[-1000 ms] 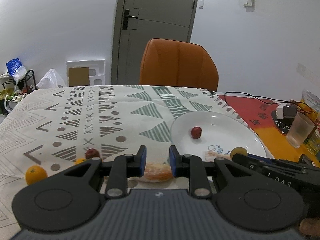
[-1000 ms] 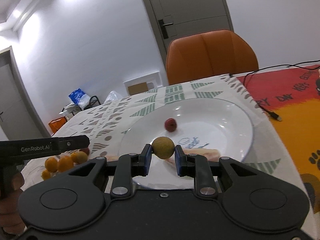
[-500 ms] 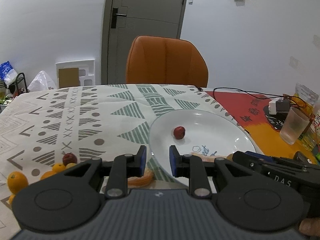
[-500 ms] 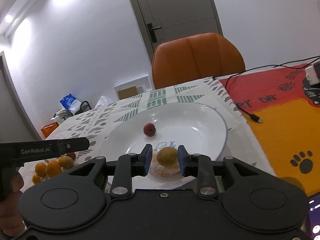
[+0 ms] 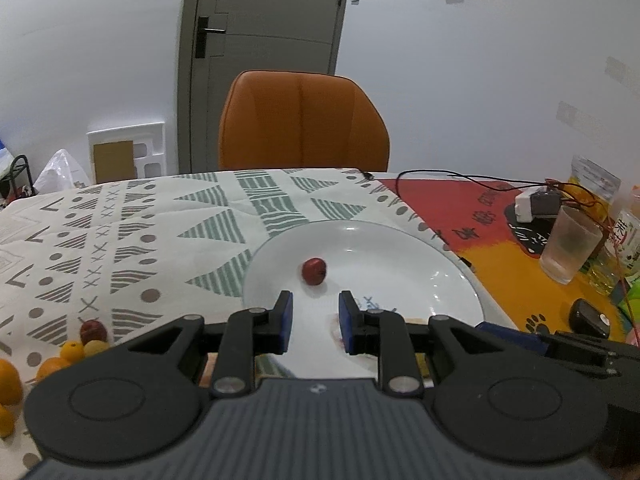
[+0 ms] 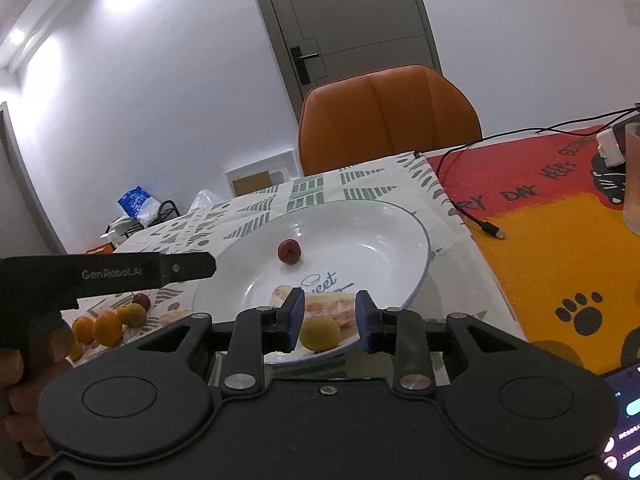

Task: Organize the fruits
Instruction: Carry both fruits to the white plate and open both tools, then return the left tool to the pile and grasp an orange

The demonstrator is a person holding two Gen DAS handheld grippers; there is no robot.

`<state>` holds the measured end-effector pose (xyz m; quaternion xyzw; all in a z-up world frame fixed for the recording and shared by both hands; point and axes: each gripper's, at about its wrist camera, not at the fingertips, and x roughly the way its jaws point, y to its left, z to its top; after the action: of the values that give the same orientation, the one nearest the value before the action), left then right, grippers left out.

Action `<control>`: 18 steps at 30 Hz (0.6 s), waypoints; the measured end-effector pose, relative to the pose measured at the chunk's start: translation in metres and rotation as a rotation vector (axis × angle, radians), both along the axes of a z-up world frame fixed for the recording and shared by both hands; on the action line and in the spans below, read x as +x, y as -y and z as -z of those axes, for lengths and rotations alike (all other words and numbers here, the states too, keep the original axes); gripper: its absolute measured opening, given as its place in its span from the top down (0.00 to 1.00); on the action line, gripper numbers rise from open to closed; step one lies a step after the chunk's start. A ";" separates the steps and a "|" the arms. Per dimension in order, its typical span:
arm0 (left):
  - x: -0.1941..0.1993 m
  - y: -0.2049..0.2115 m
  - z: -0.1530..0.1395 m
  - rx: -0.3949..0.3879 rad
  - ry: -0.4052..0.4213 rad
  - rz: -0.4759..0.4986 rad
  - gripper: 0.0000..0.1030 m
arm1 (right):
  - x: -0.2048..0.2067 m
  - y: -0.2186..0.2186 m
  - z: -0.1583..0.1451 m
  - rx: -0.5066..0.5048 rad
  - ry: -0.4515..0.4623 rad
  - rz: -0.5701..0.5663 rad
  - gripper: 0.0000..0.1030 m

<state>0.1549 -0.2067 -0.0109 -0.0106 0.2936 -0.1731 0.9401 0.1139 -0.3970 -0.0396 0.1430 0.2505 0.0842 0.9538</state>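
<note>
Far left, on the patterned cloth (image 5: 132,240): a pile of oranges (image 6: 106,328) with a red fruit (image 5: 93,331). Left gripper (image 5: 314,322): fingers drawn in to their narrowest with nothing pinched, hovering above the plate's near-left rim. Centre: white plate (image 6: 380,240) holding a small red fruit (image 6: 289,251) and a peeled piece (image 6: 332,308). Right gripper (image 6: 328,320): jaws have just been opening; the yellow-green fruit (image 6: 320,334) rests between them on the plate's near rim, beside the left finger and clear of the right. Far right: cup (image 5: 570,246).
</note>
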 end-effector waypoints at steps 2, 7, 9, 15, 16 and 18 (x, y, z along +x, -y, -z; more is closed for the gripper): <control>-0.001 0.002 -0.001 -0.001 0.004 0.002 0.77 | -0.001 0.000 0.001 0.003 -0.006 0.001 0.71; -0.001 -0.003 -0.002 -0.001 0.004 -0.009 0.73 | -0.002 -0.002 0.003 0.007 -0.011 -0.011 0.67; -0.002 -0.008 -0.003 0.006 0.003 -0.029 0.72 | -0.001 -0.004 0.003 0.006 -0.010 -0.016 0.65; -0.004 -0.027 -0.003 0.011 0.008 -0.082 0.48 | -0.001 -0.011 0.002 0.011 -0.007 -0.033 0.62; -0.005 -0.030 -0.004 0.013 0.010 -0.089 0.46 | -0.001 -0.012 0.001 0.011 -0.006 -0.036 0.62; -0.006 -0.038 -0.005 0.015 0.011 -0.104 0.44 | -0.001 -0.015 0.001 0.011 -0.005 -0.040 0.62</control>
<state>0.1489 -0.1691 -0.0064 -0.0179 0.2889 -0.1218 0.9494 0.1127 -0.3820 -0.0402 0.1435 0.2550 0.1043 0.9505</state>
